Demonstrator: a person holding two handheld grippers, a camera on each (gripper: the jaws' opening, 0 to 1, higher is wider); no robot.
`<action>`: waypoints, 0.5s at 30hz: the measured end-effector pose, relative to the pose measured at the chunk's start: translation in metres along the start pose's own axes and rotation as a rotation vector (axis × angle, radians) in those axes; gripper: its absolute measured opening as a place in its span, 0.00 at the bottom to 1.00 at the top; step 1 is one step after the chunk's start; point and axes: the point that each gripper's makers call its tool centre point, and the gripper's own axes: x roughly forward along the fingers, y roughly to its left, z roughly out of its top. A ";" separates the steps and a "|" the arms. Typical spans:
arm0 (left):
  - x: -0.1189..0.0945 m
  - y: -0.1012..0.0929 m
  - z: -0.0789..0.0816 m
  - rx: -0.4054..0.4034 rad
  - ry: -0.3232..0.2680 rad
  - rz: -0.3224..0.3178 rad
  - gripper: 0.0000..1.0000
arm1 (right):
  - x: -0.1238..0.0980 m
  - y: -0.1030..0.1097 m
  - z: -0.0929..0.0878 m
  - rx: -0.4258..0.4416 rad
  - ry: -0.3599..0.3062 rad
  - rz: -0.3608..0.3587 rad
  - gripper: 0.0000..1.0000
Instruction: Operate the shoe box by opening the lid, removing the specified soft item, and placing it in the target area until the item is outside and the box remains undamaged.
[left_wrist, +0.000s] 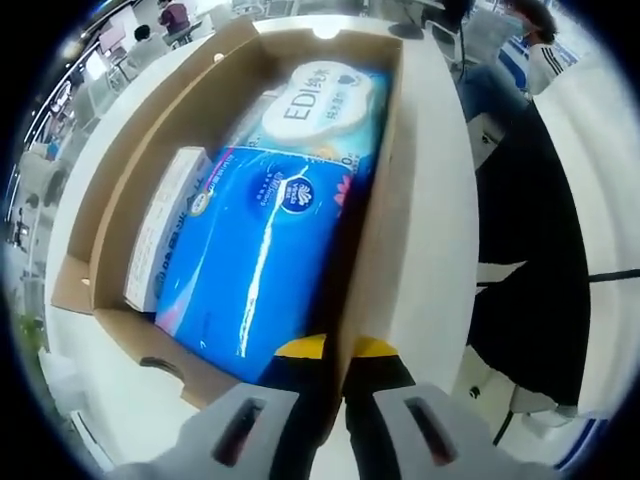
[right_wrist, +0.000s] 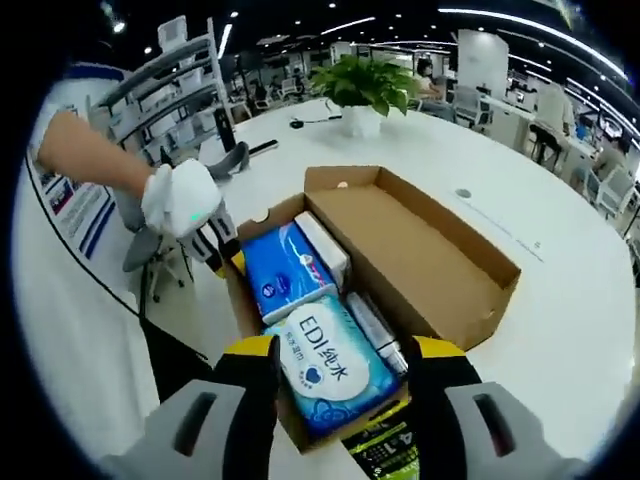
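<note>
A cardboard shoe box (right_wrist: 420, 250) stands open on the white bench (right_wrist: 560, 330), its lid already folded back at the right of the right gripper view, so the opening step looks done while the removal and the placing are still to come. At the far left of that view the left gripper (right_wrist: 222, 252), held by a gloved hand (right_wrist: 180, 205), rests its closely set fingers astride the box's side wall; in the left gripper view the wall rises between those yellow-tipped fingers, and whether they pinch it cannot be told. Inside lie four things: one blue soft tissue pack (left_wrist: 255, 265), one wet-wipe pack marked EDI (right_wrist: 322, 372), one small white carton (left_wrist: 165, 230), and one slim tube-like item (right_wrist: 375, 328), too small to name. At lower centre the right gripper (right_wrist: 345, 365) hovers with fingers wide apart either side of the wet-wipe pack, holding nothing. One potted plant (right_wrist: 360, 90) stands at the top.
</note>
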 end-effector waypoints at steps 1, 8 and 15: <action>0.000 0.000 0.000 0.000 0.000 0.000 0.04 | 0.002 0.001 0.000 0.008 -0.002 0.009 0.52; 0.001 0.001 -0.002 -0.007 0.017 0.018 0.04 | 0.046 0.008 -0.018 -0.084 0.126 0.080 0.50; 0.001 0.001 -0.003 -0.021 0.044 0.003 0.04 | 0.063 0.013 -0.030 -0.114 0.173 0.180 0.52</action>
